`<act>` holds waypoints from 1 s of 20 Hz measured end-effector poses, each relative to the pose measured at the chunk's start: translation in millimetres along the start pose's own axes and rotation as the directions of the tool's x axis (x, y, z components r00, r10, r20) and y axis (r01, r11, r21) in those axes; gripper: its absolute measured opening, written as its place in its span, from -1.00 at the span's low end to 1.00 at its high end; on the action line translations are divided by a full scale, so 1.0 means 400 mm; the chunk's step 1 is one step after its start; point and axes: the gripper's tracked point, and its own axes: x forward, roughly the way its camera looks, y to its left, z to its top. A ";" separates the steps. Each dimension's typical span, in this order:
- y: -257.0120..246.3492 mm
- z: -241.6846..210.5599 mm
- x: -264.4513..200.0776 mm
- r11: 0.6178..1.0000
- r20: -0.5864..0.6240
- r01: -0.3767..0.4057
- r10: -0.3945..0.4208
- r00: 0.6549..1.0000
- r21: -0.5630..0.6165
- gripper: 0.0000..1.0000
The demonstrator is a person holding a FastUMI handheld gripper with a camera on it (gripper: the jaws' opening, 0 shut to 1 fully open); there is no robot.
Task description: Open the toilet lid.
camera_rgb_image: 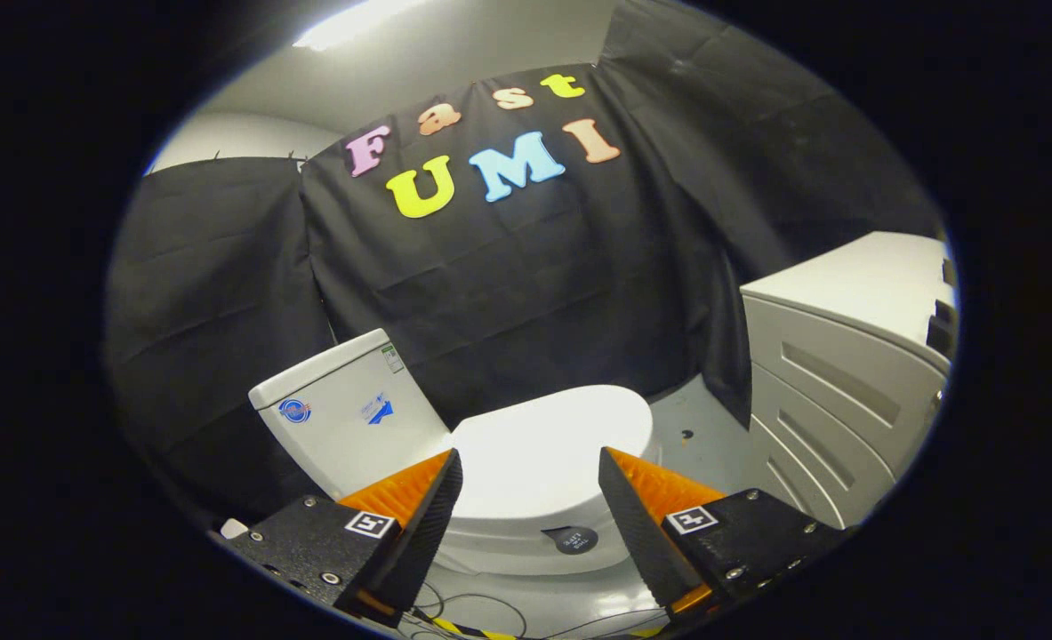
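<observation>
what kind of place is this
Likely a mock bathroom in a recording booth: a toilet with its lid down, black cloth as walls, and a white cabinet beside it. The gripper is open, just short of the lid.

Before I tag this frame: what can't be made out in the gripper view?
- Toilet lid: glare washes out its surface; the open gripper fingers cover its near corners.
- Toilet bowl: base hidden behind the fingers.
- Tank stickers: too small to read.
- White cabinet: far side cut off by the view's edge.
</observation>
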 end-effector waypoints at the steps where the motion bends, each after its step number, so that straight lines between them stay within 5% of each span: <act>1: -0.013 -0.020 0.010 1.000 -0.025 0.001 -0.001 1.000 0.021 0.90; 10: -0.102 -0.207 0.063 0.942 -0.278 0.047 0.050 0.959 0.331 0.90; 20: -0.175 -0.347 0.137 0.855 -0.387 0.145 0.069 0.919 0.497 0.90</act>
